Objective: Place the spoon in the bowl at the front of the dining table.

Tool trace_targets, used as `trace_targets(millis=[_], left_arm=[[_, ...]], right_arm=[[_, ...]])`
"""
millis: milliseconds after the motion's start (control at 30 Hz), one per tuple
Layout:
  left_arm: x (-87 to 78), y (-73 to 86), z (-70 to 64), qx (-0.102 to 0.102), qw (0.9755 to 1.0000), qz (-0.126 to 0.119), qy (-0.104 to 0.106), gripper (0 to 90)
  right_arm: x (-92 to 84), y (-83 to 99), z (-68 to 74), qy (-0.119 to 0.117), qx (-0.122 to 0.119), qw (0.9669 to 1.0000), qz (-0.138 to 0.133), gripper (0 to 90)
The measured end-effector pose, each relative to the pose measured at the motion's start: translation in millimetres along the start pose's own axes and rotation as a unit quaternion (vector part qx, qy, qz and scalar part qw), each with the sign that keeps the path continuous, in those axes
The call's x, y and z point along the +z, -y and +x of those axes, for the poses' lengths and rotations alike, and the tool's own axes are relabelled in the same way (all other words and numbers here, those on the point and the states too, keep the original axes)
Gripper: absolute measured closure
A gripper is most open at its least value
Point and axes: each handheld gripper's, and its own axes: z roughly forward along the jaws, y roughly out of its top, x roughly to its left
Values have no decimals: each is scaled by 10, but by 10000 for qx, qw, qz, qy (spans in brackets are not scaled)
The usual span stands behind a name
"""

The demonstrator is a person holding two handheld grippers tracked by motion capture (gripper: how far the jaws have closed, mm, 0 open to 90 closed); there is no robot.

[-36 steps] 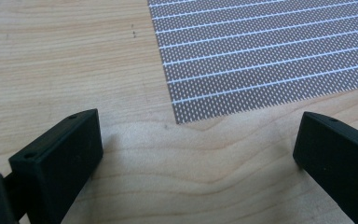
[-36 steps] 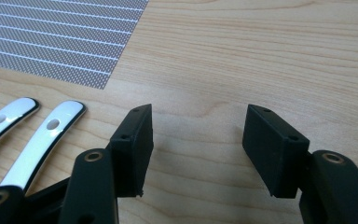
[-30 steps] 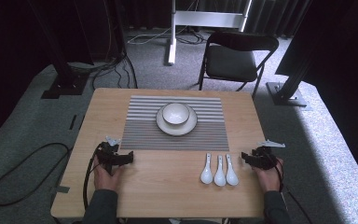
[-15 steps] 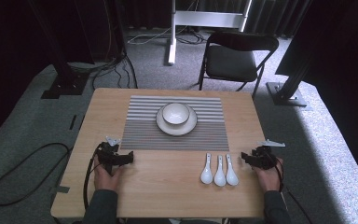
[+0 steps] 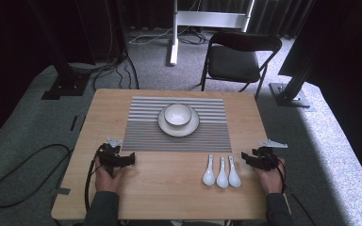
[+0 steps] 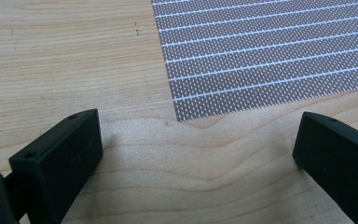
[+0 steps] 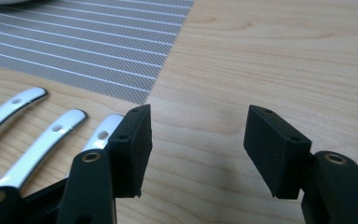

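Note:
A white bowl [image 5: 177,114] sits on a pale plate [image 5: 192,127] in the middle of a grey striped placemat [image 5: 146,127]. Three white spoons [image 5: 222,173] lie side by side on the wood in front of the mat's right corner. My left gripper [image 5: 128,159] rests on the table near the mat's front left corner [image 6: 179,114], open, with bare wood between its jaws. My right gripper [image 5: 246,158] rests just right of the spoons, open and empty; the spoon handles [image 7: 58,135] lie left of its left jaw.
The wooden table [image 5: 169,207] stands on grey carpet. A black folding chair [image 5: 238,59] is behind the far edge. Cables [image 5: 14,174] lie on the floor to the left, and black stand bases sit at the far left and right.

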Motion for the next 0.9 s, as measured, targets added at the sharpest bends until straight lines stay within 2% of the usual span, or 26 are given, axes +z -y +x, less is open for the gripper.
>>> trace_targets(millis=[300, 900], left_arm=[[0, 1, -12, -34, 10000, -5, -21, 17], [-1, 1, -21, -53, 10000, -4, -44, 17]], right_arm=[[-47, -37, 57, -145, 5, 9998, -141, 419], [-60, -80, 197, -393, -87, 9991, -165, 460]])
